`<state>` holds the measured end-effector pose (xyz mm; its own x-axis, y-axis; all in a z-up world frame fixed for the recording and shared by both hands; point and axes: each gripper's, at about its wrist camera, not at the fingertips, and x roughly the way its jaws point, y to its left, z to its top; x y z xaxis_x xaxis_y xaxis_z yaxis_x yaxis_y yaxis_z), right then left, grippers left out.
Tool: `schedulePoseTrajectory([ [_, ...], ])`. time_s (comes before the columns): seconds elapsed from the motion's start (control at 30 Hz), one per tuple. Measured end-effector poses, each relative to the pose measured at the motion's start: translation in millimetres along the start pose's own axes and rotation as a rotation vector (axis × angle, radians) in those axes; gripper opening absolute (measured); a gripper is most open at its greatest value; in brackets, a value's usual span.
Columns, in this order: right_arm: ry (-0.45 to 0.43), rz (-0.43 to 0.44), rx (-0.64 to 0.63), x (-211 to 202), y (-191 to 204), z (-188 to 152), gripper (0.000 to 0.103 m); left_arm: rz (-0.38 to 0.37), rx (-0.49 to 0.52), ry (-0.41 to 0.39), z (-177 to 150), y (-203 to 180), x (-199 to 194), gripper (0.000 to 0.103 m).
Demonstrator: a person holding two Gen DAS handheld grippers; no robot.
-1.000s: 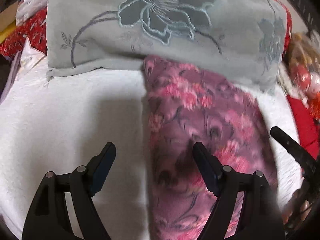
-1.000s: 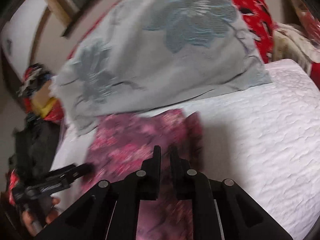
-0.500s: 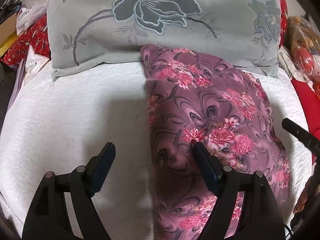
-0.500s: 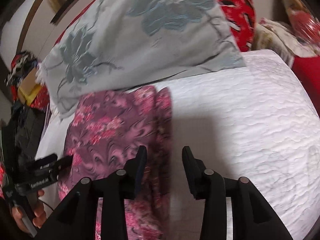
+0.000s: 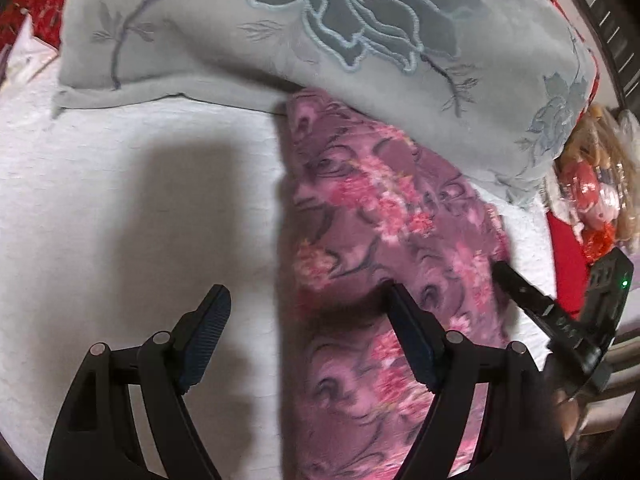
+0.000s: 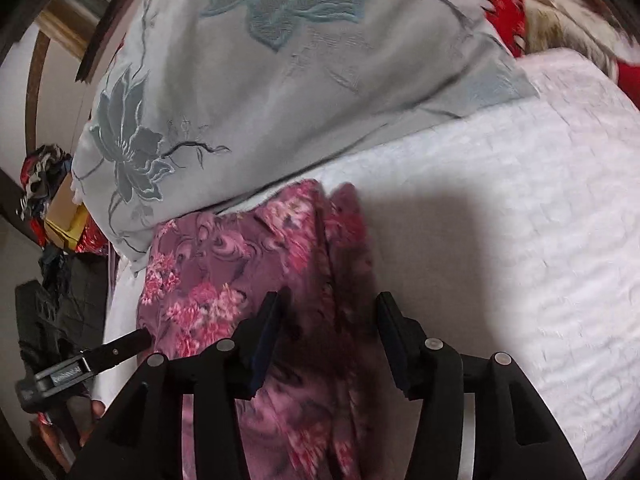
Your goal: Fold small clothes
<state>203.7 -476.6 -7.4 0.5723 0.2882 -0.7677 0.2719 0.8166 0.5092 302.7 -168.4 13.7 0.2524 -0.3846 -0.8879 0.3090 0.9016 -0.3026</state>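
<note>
Your right gripper (image 6: 326, 318) has let go, jaws opening astride the floral garment's (image 5: 384, 220) edge beside the grey pillow (image 5: 280, 32); your left gripper (image 5: 306, 316) stays spread to regrasp.

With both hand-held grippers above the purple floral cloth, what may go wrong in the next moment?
1. The purple floral cloth has its far end tucked against the grey pillow; pulling may drag it.
2. The right hand-held gripper, jaws opening, straddles the cloth's edge and may pinch the white bed cover too.
3. The left hand-held gripper may catch only one layer.
</note>
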Motion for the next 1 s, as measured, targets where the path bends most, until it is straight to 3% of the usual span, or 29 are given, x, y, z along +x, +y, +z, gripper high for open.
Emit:
schedulePoseTrajectory([
  [0.03,-0.001,-0.014,-0.031,0,5,1,0.035,-0.018,-0.004,-0.002,2,-2,0,0.080],
  [0.07,-0.006,-0.035,-0.075,-1,11,2,0.012,-0.032,-0.007,-0.002,2,-5,0,0.080],
  [0.13,-0.032,-0.010,-0.141,-10,21,3,0.012,-0.047,-0.011,-0.007,4,-8,1,0.080],
  [0.2,-0.096,0.043,-0.137,-25,18,2,0.011,-0.007,-0.006,-0.014,4,-9,7,0.080],
  [0.3,-0.013,-0.044,-0.120,-7,7,0,0.011,-0.031,-0.049,0.034,2,-3,20,0.081],
  [0.4,0.010,-0.049,-0.122,2,7,-4,0.018,-0.061,-0.065,0.031,3,2,20,0.081],
  [0.43,0.009,-0.055,-0.109,2,6,-4,0.024,-0.060,-0.063,0.032,3,1,21,0.081],
  [0.47,0.021,-0.056,-0.091,5,3,-4,0.042,-0.058,-0.062,0.032,2,0,21,0.081],
  [0.53,0.022,-0.026,-0.071,7,-2,-5,0.044,-0.050,-0.053,0.034,2,-2,21,0.081],
  [0.7,0.010,-0.051,-0.097,8,3,-8,0.051,-0.062,-0.055,0.030,-3,2,21,0.082],
  [0.83,0.033,0.008,0.009,8,-4,-5,0.058,-0.078,-0.062,0.043,-5,5,19,0.082],
  [0.9,0.048,-0.009,0.019,-2,-6,-2,0.058,-0.082,-0.060,0.041,-6,8,15,0.082],
  [1.0,-0.034,-0.014,0.000,-22,-2,1,0.060,-0.097,-0.078,0.038,-7,15,13,0.082],
])
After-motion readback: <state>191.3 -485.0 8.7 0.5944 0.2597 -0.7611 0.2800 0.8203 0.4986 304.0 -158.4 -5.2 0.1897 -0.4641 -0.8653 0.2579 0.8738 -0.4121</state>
